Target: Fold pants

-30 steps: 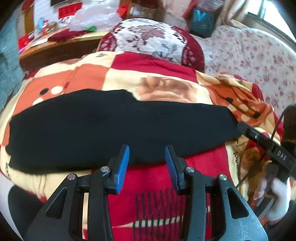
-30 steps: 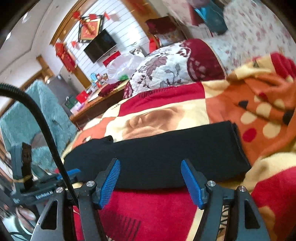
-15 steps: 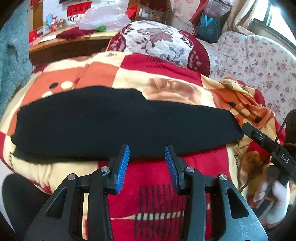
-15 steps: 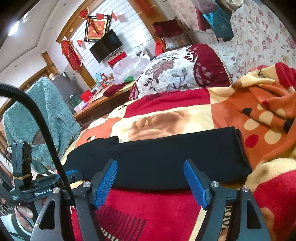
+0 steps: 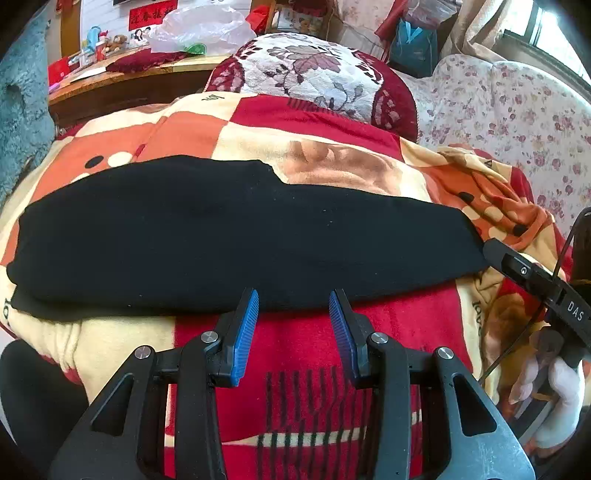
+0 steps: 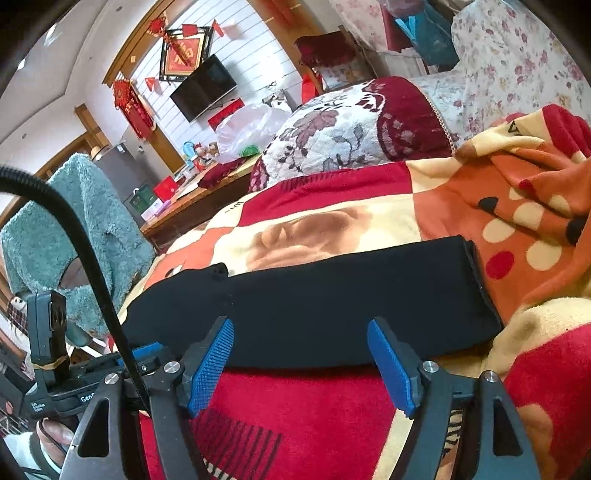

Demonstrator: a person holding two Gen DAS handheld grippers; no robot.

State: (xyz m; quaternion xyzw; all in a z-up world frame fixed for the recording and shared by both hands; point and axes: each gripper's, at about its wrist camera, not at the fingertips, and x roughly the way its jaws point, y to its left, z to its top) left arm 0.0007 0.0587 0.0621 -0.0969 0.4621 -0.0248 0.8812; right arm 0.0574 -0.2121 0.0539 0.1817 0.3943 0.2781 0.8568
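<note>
Left gripper [image 5: 293,306] tilts steeply down over the blanket [image 5: 306,354], its blue pads partly apart with nothing between them, tips just at the near edge of the pants [image 5: 221,236] without gripping. Right gripper [image 6: 301,343] points down at a shallower angle near the pants' right end; its jaws have just been opening and now stand wide, empty, only red blanket [image 6: 295,406] showing in the gap. In the left view the right gripper's body shows at the right edge with a hand [image 5: 550,384] under it; in the right view the left gripper's body sits at lower left with a fingertip [image 6: 55,432] below. Pants [image 6: 332,295] are black, folded lengthwise into one long strip, flat on the patterned blanket, long axis running left-right across both views, wider end at left, narrow end at right. No containers near the pants. A floral cushion [image 5: 314,74] lies beyond the blanket, a cluttered wooden desk [image 5: 129,77] behind left, with a plastic bag [image 5: 203,29] on it.
</note>
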